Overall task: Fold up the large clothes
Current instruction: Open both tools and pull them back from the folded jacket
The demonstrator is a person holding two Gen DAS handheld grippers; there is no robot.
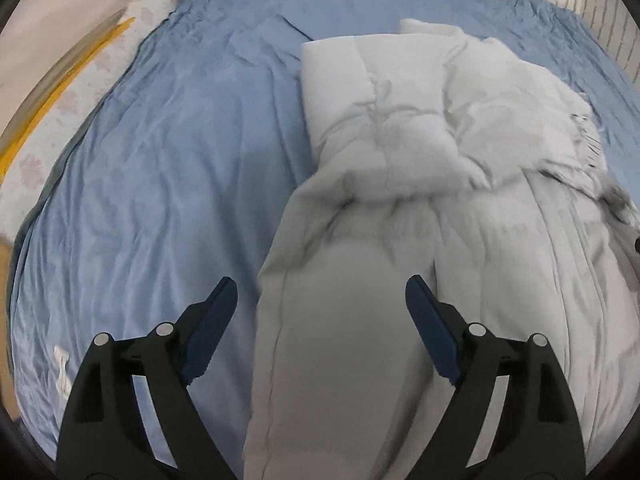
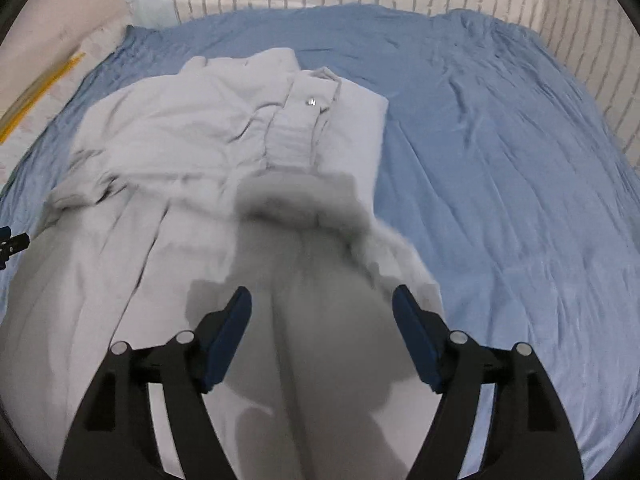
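Left wrist: left gripper [image 1: 321, 294] fingers spread apart with nothing clamped, hovering over the near end of the pale grey coat [image 1: 420, 168], which lies bunched on the blue bedsheet [image 1: 160, 168], fringed edge on its right side. Right wrist: right gripper [image 2: 322, 304] fingers also apart and empty above the coat [image 2: 192, 152]; snap button [image 2: 311, 101] up by the collar, near part too blurred to read, probably the hem.

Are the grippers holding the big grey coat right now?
No. The left gripper and the right gripper are both open above the grey coat, which lies on the blue sheet.
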